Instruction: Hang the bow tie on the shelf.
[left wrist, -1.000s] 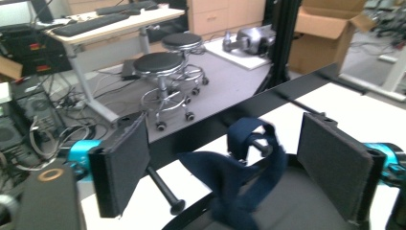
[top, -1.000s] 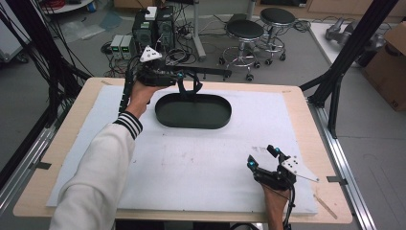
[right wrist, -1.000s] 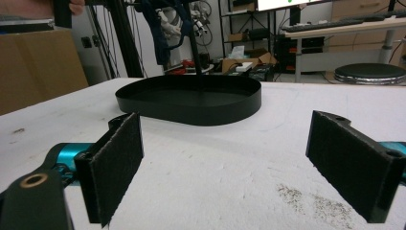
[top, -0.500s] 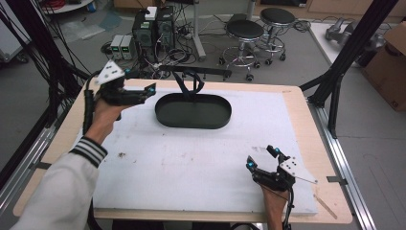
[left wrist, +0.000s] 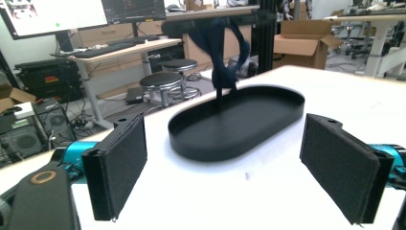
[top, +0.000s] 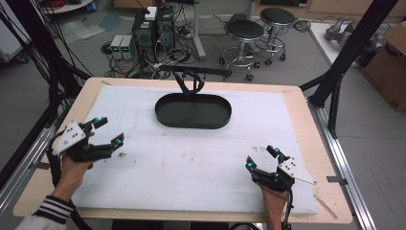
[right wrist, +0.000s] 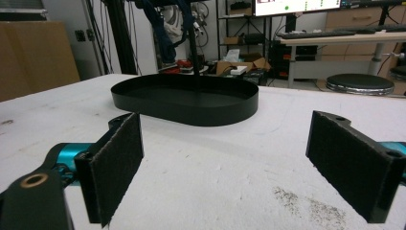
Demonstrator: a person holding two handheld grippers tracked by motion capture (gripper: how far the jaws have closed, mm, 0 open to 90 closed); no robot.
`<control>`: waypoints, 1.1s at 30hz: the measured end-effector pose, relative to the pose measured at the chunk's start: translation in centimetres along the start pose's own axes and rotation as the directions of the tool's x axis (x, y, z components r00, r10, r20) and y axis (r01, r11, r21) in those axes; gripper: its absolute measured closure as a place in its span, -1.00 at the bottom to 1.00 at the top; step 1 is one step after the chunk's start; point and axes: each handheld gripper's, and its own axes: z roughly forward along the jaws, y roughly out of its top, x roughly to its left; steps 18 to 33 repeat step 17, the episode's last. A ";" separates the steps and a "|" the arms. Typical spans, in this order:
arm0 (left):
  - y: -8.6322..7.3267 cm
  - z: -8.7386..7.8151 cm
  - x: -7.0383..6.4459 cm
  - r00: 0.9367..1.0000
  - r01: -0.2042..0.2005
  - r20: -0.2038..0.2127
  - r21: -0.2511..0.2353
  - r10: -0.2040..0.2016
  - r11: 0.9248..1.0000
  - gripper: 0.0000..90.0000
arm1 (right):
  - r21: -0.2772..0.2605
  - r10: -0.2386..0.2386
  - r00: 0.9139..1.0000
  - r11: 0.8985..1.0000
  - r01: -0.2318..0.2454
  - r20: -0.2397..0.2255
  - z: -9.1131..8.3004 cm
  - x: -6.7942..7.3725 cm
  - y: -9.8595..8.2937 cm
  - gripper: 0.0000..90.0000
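Note:
A black oval tray point(top: 201, 115) lies at the back middle of the white mat point(top: 191, 163). A thin post rises from it to a horizontal black bar point(top: 210, 72), over which a dark blue cloth point(left wrist: 222, 52) hangs. My left gripper point(top: 109, 130) is at the mat's left edge, open and empty, pointing toward the tray point(left wrist: 210, 148). My right gripper point(top: 261, 158) rests near the front right, also open and empty, with the tray point(right wrist: 191, 112) straight ahead of it and the cloth point(right wrist: 167, 33) hanging behind.
Dark crumbs smudge the mat point(right wrist: 306, 203) in front of the right gripper. Black frame posts point(top: 335, 91) stand at the table's sides. Two stools point(top: 244, 31) and computer boxes point(top: 153, 28) stand on the floor behind the table.
My left gripper has pulled back from the bar above the tray to the table's left side, then nearer the front. The right gripper has stayed put.

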 end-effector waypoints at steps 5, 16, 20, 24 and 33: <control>-3.4 -1.7 -1.1 0.997 0.072 -0.012 -0.021 -0.072 0.997 -0.65 | 0.003 0.001 1.000 1.000 -0.001 0.006 0.0 0.1 0.0 -0.74; -5.6 -2.2 -2.1 0.996 0.080 -0.028 -0.090 -0.083 0.993 -0.70 | 0.006 0.005 1.000 1.000 -0.006 0.005 0.0 0.1 0.0 -0.74; -5.6 -2.3 -2.0 0.996 0.082 -0.025 -0.093 -0.085 0.992 -0.70 | 0.006 0.006 1.000 1.000 -0.006 0.007 0.0 0.1 0.0 -0.74; -5.6 -2.3 -2.0 0.996 0.082 -0.025 -0.093 -0.085 0.992 -0.70 | 0.006 0.006 1.000 1.000 -0.006 0.007 0.0 0.1 0.0 -0.74; -5.6 -2.3 -2.0 0.996 0.082 -0.025 -0.093 -0.085 0.992 -0.70 | 0.006 0.006 1.000 1.000 -0.006 0.007 0.0 0.1 0.0 -0.74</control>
